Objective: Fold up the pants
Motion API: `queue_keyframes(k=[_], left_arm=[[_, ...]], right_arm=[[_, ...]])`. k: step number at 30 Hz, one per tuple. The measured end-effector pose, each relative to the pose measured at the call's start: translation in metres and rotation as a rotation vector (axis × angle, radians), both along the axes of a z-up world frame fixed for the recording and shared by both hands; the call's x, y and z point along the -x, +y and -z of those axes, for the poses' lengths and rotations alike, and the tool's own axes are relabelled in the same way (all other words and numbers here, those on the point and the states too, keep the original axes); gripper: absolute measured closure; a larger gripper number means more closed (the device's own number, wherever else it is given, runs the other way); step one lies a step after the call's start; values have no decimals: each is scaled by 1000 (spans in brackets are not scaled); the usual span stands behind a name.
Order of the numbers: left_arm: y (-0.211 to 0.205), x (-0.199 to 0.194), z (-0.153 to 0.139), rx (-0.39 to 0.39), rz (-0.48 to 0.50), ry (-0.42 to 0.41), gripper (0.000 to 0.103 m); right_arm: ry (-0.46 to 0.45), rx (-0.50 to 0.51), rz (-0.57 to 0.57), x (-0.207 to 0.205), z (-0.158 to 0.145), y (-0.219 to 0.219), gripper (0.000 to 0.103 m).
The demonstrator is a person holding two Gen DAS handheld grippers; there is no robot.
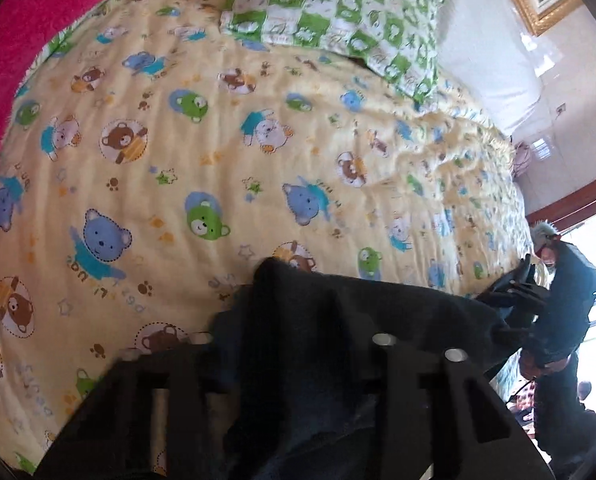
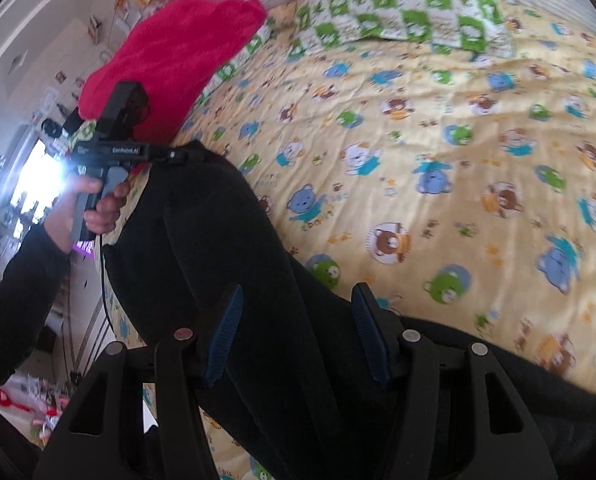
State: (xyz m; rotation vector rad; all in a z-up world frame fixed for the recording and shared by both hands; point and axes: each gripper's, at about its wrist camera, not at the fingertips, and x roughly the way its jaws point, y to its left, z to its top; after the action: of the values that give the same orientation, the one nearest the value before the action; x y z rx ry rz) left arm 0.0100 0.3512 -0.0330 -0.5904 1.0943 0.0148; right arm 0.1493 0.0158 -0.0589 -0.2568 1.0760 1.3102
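Black pants (image 1: 397, 312) hang between my two grippers above a yellow bear-print bedsheet (image 1: 218, 140). In the left wrist view the cloth drapes over my left gripper (image 1: 290, 312) and hides its fingertips. The right wrist view shows that left gripper (image 2: 174, 155) pinching a top corner of the pants (image 2: 218, 232), a hand (image 2: 98, 204) on its handle. My right gripper (image 2: 299, 332) has its blue pads (image 2: 228, 332) on either side of a thick bunch of the same cloth, pressed against it. From the left wrist view the right gripper (image 1: 509, 296) sits at the far end of the taut edge.
A green checkered pillow (image 1: 337, 12) lies at the head of the bed, and a pink fluffy blanket (image 2: 178, 52) is heaped on its left side. The person (image 1: 561, 300) stands at the bed's edge. The bedsheet (image 2: 457, 160) spreads wide beyond the pants.
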Motion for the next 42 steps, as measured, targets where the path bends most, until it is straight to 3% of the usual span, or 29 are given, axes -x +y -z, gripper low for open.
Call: queue_keyframes(k=[1,3,7,14,18,24,31,33,37,42], left_arm=[[-2,3,-5,-14,2,-26,71],[-6,10,-17,-29,4,-76,81],[-16,32,-47,-35,-3,-176,92],[-43,76,-81,-77,-6,-284,94],[-54,107,-84,-76,-28,-324,94],[-71,148,-77,-70,-42,-368,94],[-79,181,-51,-64,-80,-361,94],[-81,187,-42,-64,-86,-345,94],[-82,203,-26,-60,-118,-310,93],[-84,226,-20,-60,-179,-292,85]], right_arm=[[-1,5,-13,2,2,3,49],[-16,7,-32,6,2,6,81],[-77,-24,-16,13,-9,3,90],[-222,-83,-15,40,-31,-10,90],[-365,-99,-63,74,-32,-20,90],[-448,-93,-113,107,-19,-36,90],[-420,-127,-80,110,-11,-44,86],[-387,-127,-92,112,-8,-45,67],[-384,-131,-109,119,-5,-51,64],[-302,-178,-101,113,-11,-62,50]])
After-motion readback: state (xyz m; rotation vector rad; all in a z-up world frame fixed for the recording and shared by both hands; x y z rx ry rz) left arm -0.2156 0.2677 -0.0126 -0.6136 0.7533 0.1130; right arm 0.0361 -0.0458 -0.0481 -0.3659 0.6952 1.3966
